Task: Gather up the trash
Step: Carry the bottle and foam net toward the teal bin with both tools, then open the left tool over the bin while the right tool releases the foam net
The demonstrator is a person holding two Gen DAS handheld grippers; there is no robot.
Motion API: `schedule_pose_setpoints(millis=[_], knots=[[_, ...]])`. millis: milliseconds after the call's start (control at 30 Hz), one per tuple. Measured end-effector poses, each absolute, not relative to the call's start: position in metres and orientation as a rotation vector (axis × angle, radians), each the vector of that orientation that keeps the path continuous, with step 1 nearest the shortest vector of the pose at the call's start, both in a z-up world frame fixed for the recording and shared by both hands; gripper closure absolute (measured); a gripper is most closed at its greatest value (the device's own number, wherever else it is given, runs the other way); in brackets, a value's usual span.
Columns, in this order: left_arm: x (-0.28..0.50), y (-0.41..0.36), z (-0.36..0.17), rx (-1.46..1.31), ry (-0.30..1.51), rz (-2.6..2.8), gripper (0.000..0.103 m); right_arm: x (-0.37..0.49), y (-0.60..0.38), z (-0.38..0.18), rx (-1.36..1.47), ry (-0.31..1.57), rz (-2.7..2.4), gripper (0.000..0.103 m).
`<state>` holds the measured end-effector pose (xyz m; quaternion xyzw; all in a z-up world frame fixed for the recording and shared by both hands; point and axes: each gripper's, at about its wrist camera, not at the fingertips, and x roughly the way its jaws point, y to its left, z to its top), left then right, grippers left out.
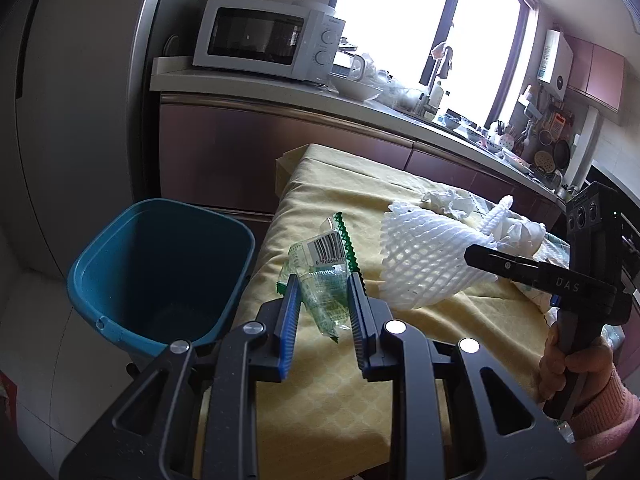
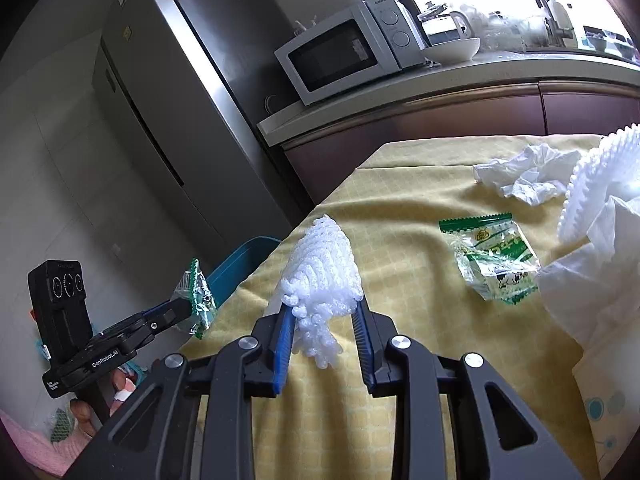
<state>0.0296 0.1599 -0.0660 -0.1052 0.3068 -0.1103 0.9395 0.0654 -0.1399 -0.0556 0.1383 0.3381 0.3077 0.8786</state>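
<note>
My left gripper (image 1: 322, 284) is shut on a green-and-clear snack wrapper (image 1: 325, 264) with a barcode, held above the table's left edge beside the blue trash bin (image 1: 160, 268). My right gripper (image 2: 322, 308) is shut on a white foam fruit net (image 2: 320, 276), lifted over the yellow tablecloth (image 2: 400, 320). In the left wrist view the right gripper (image 1: 480, 256) pinches the net (image 1: 424, 256). In the right wrist view the left gripper (image 2: 180, 312) holds the wrapper (image 2: 198, 300) near the bin (image 2: 240, 264). A second green wrapper (image 2: 492, 260) and a crumpled tissue (image 2: 524, 176) lie on the cloth.
More white paper and a second foam net (image 2: 600, 184) lie at the table's right. A kitchen counter (image 1: 280, 88) with a microwave (image 1: 268, 36) runs behind the table. A grey fridge (image 2: 168, 92) stands at left, behind the bin.
</note>
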Motion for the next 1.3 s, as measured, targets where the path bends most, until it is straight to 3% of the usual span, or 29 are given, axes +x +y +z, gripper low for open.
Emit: schedule_pose_setpoints(millis=[733, 1300], knots=[[0.049, 0.228, -0.067, -0.225, 0.621, -0.027, 0.078, 0.095, -0.07, -0.035, 0.204, 0.755, 0.849, 0.076], [0.121, 0.284, -0.11, -0.205, 0.742, 0.066, 0.072, 0.162, 0.038, -0.062, 0.046, 0.931, 0.882, 0.075]])
